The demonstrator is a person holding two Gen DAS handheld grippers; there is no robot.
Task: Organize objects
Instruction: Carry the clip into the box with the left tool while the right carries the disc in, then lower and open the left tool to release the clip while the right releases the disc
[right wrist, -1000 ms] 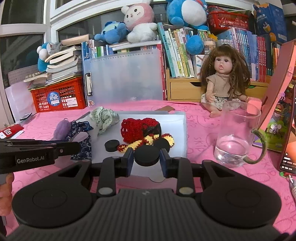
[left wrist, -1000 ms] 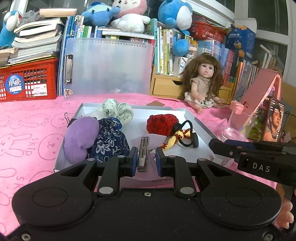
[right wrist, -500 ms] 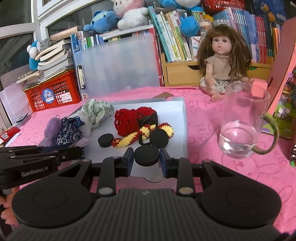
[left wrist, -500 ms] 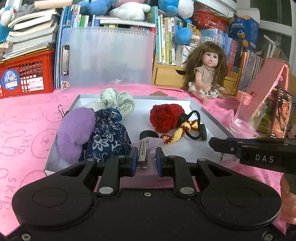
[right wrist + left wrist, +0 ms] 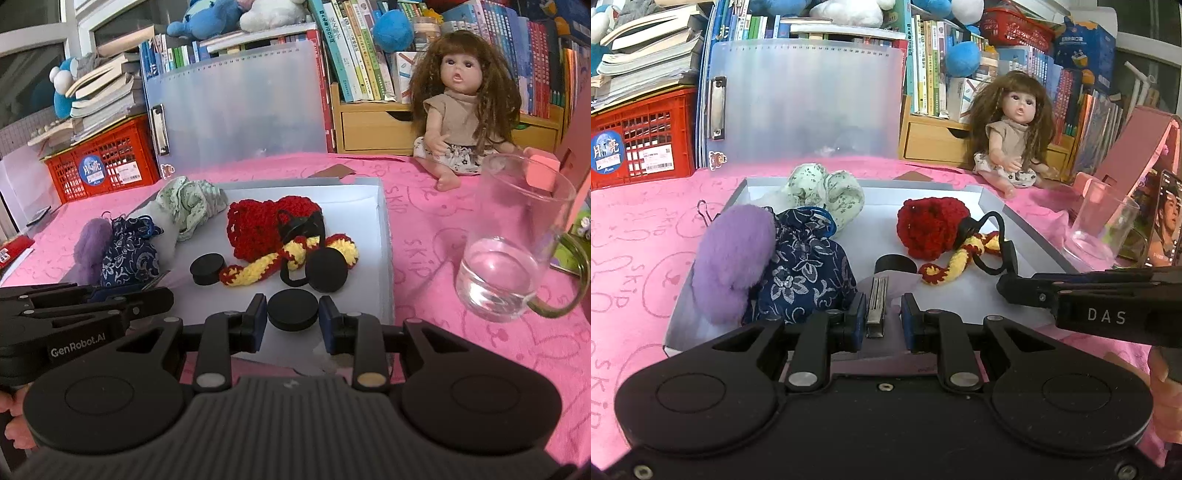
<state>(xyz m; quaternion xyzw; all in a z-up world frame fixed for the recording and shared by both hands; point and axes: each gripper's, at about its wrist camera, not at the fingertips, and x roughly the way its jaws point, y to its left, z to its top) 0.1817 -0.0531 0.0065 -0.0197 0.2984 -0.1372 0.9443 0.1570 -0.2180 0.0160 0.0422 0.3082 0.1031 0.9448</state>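
Observation:
A shallow white tray (image 5: pixel 1027 229) on the pink cloth holds a purple fluffy pouch (image 5: pixel 731 258), a navy floral pouch (image 5: pixel 805 269), a pale green cloth bundle (image 5: pixel 827 192), a red crochet pouch (image 5: pixel 931 229) with a yellow-red cord (image 5: pixel 258 269), and two loose black discs (image 5: pixel 207 267). My left gripper (image 5: pixel 882 314) is shut on a metal clip (image 5: pixel 876 306) fixed to a pale translucent sheet, over the tray's near edge. My right gripper (image 5: pixel 293 314) is shut on a black disc (image 5: pixel 293 313) above the tray's near right corner. Each gripper shows at the side of the other's view.
A glass mug (image 5: pixel 509 258) with water stands right of the tray, and a phone (image 5: pixel 1167 221) leans beyond it. A doll (image 5: pixel 465 110) sits at the back right. A clear clipboard (image 5: pixel 805 103), a red crate (image 5: pixel 639 140) and stacked books line the back.
Both grippers have moved forward and a little down toward the tray, which now looks larger and nearer. The clip and the black disc stay held.

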